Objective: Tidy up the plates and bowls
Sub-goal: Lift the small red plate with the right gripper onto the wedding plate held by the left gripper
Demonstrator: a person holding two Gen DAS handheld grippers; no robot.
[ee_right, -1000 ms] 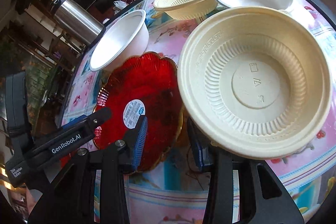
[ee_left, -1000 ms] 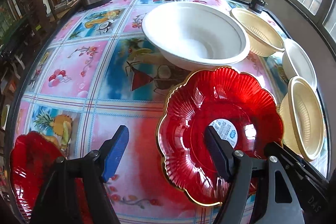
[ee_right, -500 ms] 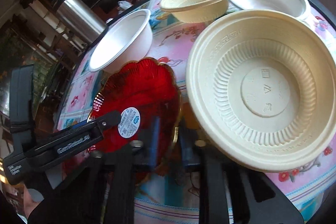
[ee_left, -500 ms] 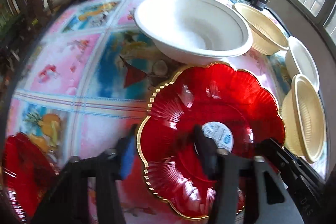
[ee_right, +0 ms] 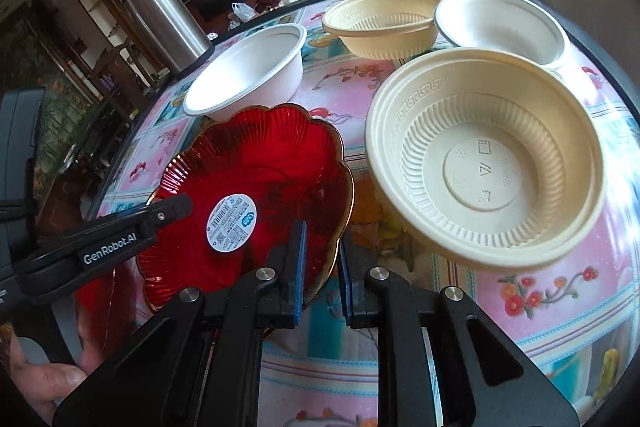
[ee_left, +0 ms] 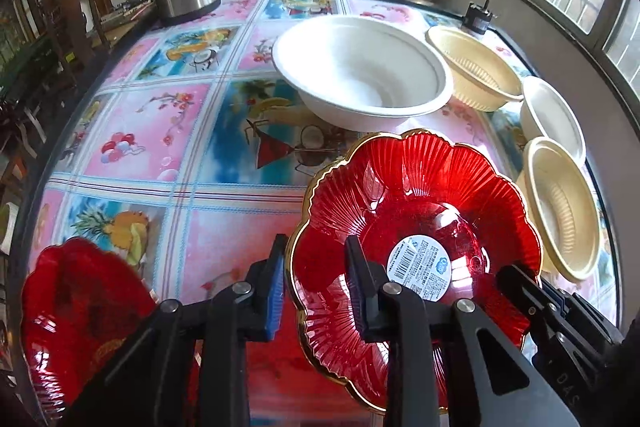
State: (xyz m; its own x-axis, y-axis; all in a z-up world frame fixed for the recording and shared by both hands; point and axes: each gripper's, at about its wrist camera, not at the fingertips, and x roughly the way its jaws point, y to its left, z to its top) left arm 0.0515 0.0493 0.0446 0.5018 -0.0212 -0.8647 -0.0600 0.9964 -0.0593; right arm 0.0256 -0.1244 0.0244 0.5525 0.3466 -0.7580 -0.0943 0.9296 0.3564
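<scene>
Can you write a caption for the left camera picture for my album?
Left gripper pinching the rim of a red plate on a colourful tablecloth, bowls behind.

"GenRobot.AI" in white on the black arm of the left gripper (ee_right: 176, 207). "DAS" embossed on the right gripper's arm (ee_left: 568, 393). Round barcode sticker (ee_right: 231, 223) in the middle of the red plate (ee_right: 256, 163): print too small to read. Cream bowl (ee_right: 486, 155) base: moulded symbols, unreadable.

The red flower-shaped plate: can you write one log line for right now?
left gripper: shut on red flower-shaped plate rim | right gripper: shut on opposite rim | plate: tilted | cream ribbed bowl: untouched
</scene>
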